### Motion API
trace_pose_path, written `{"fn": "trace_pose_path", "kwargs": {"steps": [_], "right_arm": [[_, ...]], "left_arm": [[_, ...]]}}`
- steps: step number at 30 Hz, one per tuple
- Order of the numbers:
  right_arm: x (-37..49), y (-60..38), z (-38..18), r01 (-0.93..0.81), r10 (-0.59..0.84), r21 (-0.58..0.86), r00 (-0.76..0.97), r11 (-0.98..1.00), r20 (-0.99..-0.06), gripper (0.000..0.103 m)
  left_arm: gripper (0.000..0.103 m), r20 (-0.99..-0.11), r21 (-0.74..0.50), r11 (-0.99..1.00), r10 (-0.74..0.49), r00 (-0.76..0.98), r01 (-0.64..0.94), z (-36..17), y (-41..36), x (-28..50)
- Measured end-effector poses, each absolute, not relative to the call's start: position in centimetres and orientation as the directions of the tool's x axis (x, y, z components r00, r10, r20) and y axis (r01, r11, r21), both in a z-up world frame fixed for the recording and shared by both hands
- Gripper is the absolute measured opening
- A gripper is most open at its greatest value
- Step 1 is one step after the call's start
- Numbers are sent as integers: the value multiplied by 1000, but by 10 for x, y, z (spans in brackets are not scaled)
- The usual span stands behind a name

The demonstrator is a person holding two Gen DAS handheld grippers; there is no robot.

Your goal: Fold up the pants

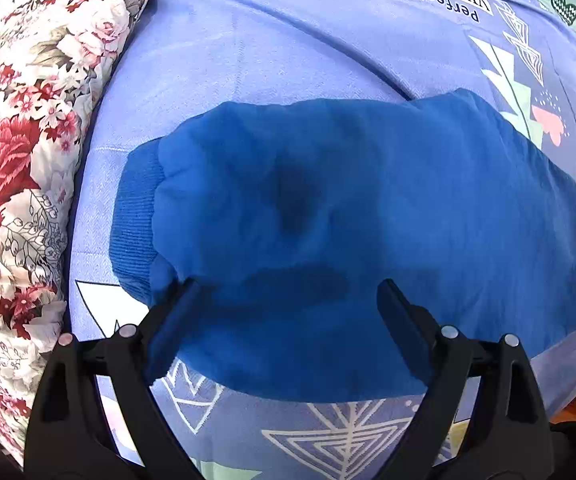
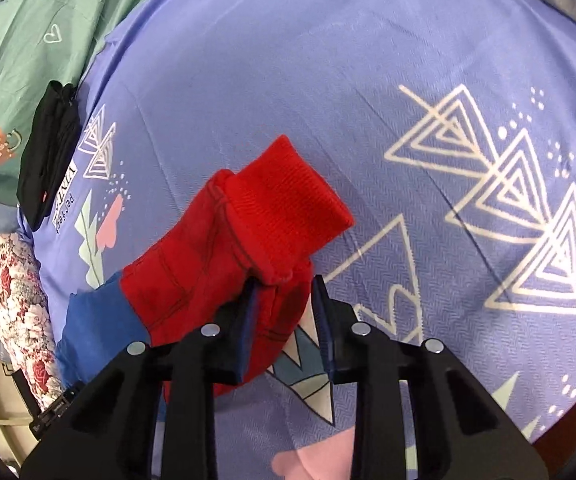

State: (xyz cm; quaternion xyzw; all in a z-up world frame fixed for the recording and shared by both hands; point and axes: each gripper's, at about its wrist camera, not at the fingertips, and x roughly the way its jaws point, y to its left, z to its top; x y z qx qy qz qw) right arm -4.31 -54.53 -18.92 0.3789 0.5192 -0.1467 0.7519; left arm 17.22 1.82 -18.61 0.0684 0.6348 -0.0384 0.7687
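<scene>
While the pants lie flat across the lilac bedspread, blue body leftward, red cuffed end rightward, we judge a fold pending. Left hand-held gripper gapes above blue cloth; right hand-held gripper straddles red fabric, unclamped. Next: pinch, lift over.

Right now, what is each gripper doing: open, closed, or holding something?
Left gripper: open wide over the blue part of the pants, gripping nothing.
Right gripper: open around the red part, not clamped.
</scene>
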Motion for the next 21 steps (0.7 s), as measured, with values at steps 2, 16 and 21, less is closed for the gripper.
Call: {"fn": "trace_pose_path", "kwargs": {"steps": [2, 16, 21], "right_arm": [[-45, -548, -183, 612, 177, 433, 434, 661, -883, 30], [-29, -553, -198, 625, 229, 495, 458, 604, -859, 30], [-22, -550, -200, 615, 243, 532, 493, 582, -836, 29]], "left_arm": [[91, -981, 52, 989, 24, 191, 142, -186, 19, 173], [91, -982, 59, 987, 31, 186, 150, -190, 19, 178], [91, -982, 65, 986, 36, 185, 154, -192, 14, 174]]}}
